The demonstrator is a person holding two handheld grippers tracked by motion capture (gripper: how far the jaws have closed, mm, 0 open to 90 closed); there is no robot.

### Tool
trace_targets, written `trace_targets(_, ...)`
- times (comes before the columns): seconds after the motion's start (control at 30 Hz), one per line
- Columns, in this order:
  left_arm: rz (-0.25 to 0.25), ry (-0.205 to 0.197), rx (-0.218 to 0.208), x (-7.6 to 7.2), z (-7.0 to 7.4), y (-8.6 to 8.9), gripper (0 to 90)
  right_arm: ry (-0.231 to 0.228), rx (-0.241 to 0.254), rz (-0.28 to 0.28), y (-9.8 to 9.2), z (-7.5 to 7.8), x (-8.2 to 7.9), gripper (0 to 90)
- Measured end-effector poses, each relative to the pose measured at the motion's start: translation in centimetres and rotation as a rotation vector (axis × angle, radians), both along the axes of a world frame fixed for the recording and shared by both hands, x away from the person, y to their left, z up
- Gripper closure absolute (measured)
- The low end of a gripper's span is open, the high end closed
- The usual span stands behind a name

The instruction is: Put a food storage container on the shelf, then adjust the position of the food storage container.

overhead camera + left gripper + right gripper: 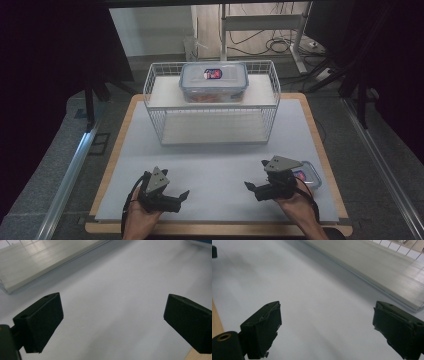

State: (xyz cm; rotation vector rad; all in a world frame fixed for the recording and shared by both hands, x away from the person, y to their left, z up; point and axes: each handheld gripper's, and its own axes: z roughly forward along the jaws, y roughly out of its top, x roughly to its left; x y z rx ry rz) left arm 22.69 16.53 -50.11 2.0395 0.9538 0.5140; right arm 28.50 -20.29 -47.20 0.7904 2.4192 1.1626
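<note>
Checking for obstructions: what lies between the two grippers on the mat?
Nothing: in the high view, the stretch of grey mat between the left gripper and the right gripper is bare. Both stand open.

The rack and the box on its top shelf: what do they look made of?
Rack: looks like white-coated metal wire, a thin open grid along its sides, with pale flat shelf boards, perhaps laminate. Box: seemingly clear plastic, since reddish contents show through its walls, with blue-edged clip-on lid and a label.

Both grippers (186, 194) (248, 186) low, fingers (40, 322) apart.
</note>
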Motion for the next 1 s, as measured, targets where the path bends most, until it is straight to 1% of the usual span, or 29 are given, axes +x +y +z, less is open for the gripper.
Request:
trace_targets(0.13, 0.009, -0.002, 0.003, -0.1, -0.3, 0.2, 2.2, 0.003, -0.007, -0.001, -0.2, -0.5, -0.6, 7.8)
trace_targets(0.17, 0.014, 0.002, -0.008, -0.1, -0.3, 0.3, 2.2, 0.011, -0.013, 0.003, -0.3, -0.7, -1.0, 7.7)
trace_targets(0.27, 0.013, 0.006, -0.015, 0.0, -0.4, 0.2, 2.3, 0.007, -0.037, 0.008, -0.3, -1.0, -1.3, 7.5)
trace_targets(0.3, 0.009, 0.005, -0.008, 0.0, -0.4, 0.1, 2.3, 0.005, -0.045, 0.010, -0.3, -1.1, -1.4, 7.4)
trace_targets(0.4, 0.004, 0.002, 0.009, -0.1, -0.5, -0.1, 2.4, 0.011, -0.047, 0.011, -0.3, -1.2, -1.3, 7.3)
trace_targets(0.47, 0.003, -0.002, 0.009, -0.1, -0.4, -0.2, 2.4, 0.018, -0.044, 0.008, -0.3, -1.3, -1.2, 6.8)
trace_targets(0.53, 0.002, -0.005, 0.007, -0.1, -0.4, -0.2, 2.4, 0.026, -0.046, -0.002, -0.5, -1.4, -1.1, 6.0)
trace_targets(0.7, 0.004, 0.000, 0.007, 0.0, -0.5, -0.1, 2.4, 0.051, -0.053, -0.055, -1.1, -1.4, -0.6, 3.0)
trace_targets(0.77, 0.009, -0.003, -0.004, 0.0, -0.4, 0.1, 2.4, 0.057, -0.041, -0.071, -1.4, -1.2, -0.4, 2.0)
trace_targets(0.83, 0.011, -0.001, -0.015, 0.0, -0.4, 0.2, 2.5, 0.075, -0.021, -0.095, -1.7, -1.1, -0.2, 1.5)
trace_targets(0.87, 0.012, 0.000, -0.018, 0.0, -0.4, 0.2, 2.5, 0.090, -0.019, -0.100, -1.9, -1.0, -0.1, 1.6)
trace_targets(0.93, 0.014, 0.003, -0.024, 0.0, -0.5, 0.3, 2.5, 0.121, -0.030, -0.117, -2.4, -0.8, 0.0, 7.4)
trace_targets(0.97, 0.012, 0.006, -0.022, 0.0, -0.5, 0.3, 2.5, 0.127, -0.032, -0.127, -2.6, -0.8, 0.0, 12.2)
trace_targets(1.0, 0.011, 0.007, -0.022, 0.1, -0.5, 0.3, 2.5, 0.130, -0.035, -0.140, -3.0, -0.6, 0.1, 21.2)
